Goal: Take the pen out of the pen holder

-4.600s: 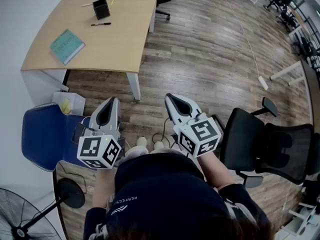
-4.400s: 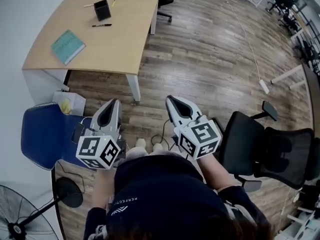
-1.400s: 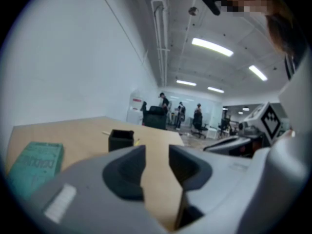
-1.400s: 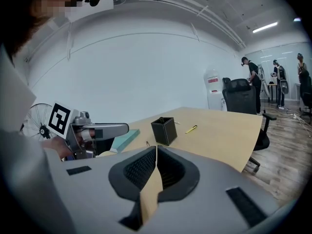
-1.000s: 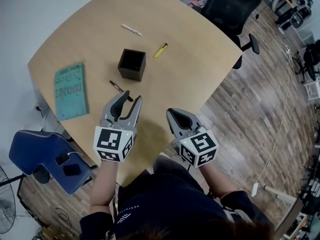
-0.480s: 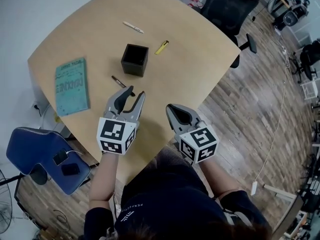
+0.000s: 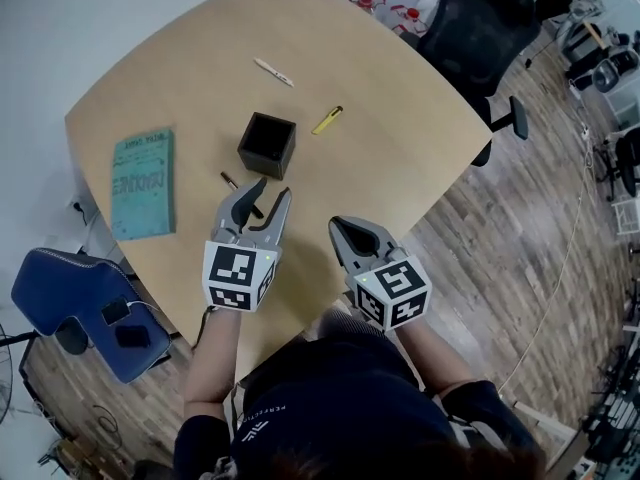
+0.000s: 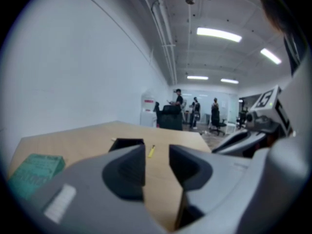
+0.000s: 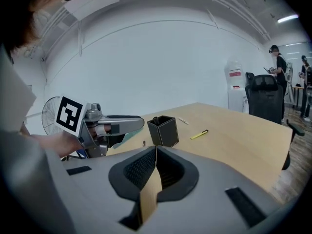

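One black pen [image 7: 229,180] just beside left gripper [image 7: 272,189], jaws apart, empty; pen holder [image 7: 266,145] beyond; right gripper [image 7: 337,225] jaws clenched.

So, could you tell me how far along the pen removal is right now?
Done: only the approach; both tools hang over the table, short of the pen holder. In hand: nothing; the left tool is open and empty, the right tool shut on nothing. Left: a dark pen tip shows at the holder's rim, so reaching, gripping and lifting it out remain.
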### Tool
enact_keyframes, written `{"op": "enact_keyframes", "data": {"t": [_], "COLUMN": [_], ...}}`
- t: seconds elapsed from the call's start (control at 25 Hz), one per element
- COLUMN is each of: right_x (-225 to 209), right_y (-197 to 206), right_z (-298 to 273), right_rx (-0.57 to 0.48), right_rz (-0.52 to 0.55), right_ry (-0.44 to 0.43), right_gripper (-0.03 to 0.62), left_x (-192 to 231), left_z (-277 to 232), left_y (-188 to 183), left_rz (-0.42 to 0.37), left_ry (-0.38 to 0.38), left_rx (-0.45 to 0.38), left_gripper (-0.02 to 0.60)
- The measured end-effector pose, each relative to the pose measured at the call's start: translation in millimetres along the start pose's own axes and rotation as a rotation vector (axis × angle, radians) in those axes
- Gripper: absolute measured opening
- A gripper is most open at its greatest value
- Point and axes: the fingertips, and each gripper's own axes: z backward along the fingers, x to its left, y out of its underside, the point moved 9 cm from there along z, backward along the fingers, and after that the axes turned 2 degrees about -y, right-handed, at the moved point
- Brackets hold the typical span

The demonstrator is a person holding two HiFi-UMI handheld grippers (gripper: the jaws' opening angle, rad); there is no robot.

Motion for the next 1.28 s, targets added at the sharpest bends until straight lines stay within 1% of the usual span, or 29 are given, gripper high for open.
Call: {"op": "enact_keyframes", "data": {"t": [0.16,0.48,0.72,0.96,1.12,1.28], "right_x": [-16.6,-40.8,-54.3,-66.8,-70.5,-70.7], "right_y": [-7.2,-14.3,-18.2,-17.1,-16.8,-16.6], "right_z": [-14.3,-38.3,-53.5,-65.3,-73.0,-77.2], "right_rx": [0.014,0.062,0.083,0.098,0.108,0.113], "right_rz": [0.015,0.036,0.040,0.027,0.024,0.017], "right_ry": [-0.049,-0.128,-0.170,-0.193,-0.207,-0.213], "right_gripper": [0.003,0.003,0.003,0.003,0.003,0.003], "left_x": [5.6,16.0,18.2,17.6,21.8,22.9], "left_z": [-14.8,-40.5,-57.1,-68.1,-73.2,-74.3], "left_y": [-1.1,0.9,-2.2,-3.0,-1.4,-1.2], "left_rz": [0.011,0.017,0.006,-0.009,-0.014,-0.022], "left_ry": [-0.052,-0.125,-0.144,-0.162,-0.168,-0.155], "left_rx": [-0.005,0.019,0.041,0.068,0.087,0.088], "left_gripper": [0.153,0.153,0.153,0.150,0.126,0.095]}}
